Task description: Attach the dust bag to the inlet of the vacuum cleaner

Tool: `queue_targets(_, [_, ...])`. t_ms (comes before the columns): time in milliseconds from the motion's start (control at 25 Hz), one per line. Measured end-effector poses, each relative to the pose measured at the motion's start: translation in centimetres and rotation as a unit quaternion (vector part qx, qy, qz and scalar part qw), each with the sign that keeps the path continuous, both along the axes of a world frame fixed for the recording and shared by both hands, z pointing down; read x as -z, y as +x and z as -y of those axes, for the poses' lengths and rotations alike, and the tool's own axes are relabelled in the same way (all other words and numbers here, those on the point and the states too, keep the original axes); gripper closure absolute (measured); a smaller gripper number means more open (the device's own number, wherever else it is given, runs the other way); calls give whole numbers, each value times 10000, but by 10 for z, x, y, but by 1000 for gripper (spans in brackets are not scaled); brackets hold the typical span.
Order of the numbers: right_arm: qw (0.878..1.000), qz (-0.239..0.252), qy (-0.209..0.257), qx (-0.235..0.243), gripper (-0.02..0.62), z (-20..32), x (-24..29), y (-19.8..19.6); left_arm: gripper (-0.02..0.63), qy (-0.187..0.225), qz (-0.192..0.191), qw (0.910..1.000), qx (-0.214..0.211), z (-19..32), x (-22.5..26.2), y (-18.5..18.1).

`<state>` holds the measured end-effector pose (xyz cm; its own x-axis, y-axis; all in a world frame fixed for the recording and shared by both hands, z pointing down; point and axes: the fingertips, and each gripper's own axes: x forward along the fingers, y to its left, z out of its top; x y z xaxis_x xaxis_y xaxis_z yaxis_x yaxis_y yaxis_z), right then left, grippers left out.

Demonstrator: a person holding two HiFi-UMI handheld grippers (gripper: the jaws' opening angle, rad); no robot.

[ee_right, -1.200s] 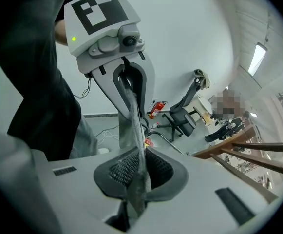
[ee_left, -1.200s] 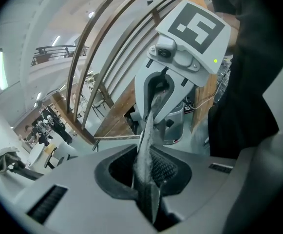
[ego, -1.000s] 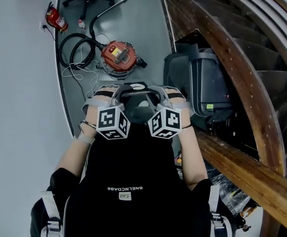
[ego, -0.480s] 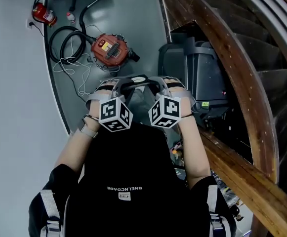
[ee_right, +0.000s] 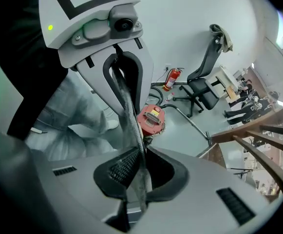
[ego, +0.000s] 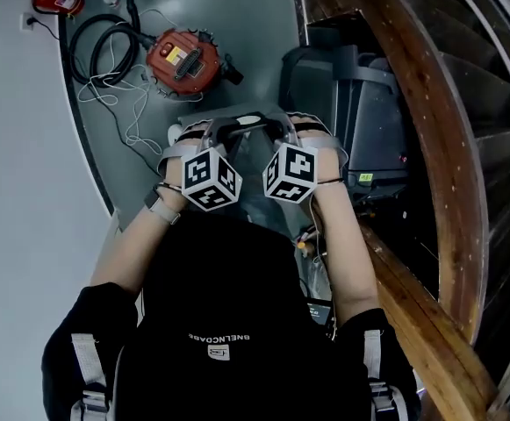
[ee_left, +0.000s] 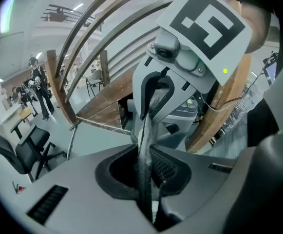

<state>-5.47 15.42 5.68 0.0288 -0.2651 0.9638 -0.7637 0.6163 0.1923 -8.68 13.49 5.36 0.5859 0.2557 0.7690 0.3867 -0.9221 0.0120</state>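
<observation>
Your left tool (ee_left: 146,182) and right tool (ee_right: 136,178) face each other above the gray floor (ego: 256,23), each clamped tight on fabric. Beyond them, well apart, the red vacuum (ego: 183,60) stands on that floor. Between the tools hangs the gray bag (ego: 252,159), stretched, one edge pinched in each.

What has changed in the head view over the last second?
The left gripper and the right gripper, carrying the dust bag, moved slightly up the picture; the red vacuum cleaner slid toward the upper left, so the camera moved too. Both stay shut on the bag.
</observation>
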Motion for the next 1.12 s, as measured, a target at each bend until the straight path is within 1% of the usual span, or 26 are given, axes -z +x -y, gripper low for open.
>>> queue_targets(120, [9998, 20, -142, 113, 546, 0, -32, 10, 555, -67, 48, 9999, 118, -2, -33, 10])
queue_targets(320, [9995, 20, -230, 226, 546, -2, -84, 26, 555, -203, 133, 9990, 363, -4, -87, 25])
queue_targets(560, [9989, 69, -396, 227, 546, -7, -151, 43, 555, -340, 284, 9975, 541, -9, -155, 41])
queue_targets(760, [9983, 246, -525, 106, 546, -11, -206, 52, 555, -342, 353, 9968, 636, -13, -209, 50])
queue_targets(1120, [9978, 165, -603, 232, 546, -12, -304, 71, 555, -368, 309, 9932, 1058, -16, -309, 68])
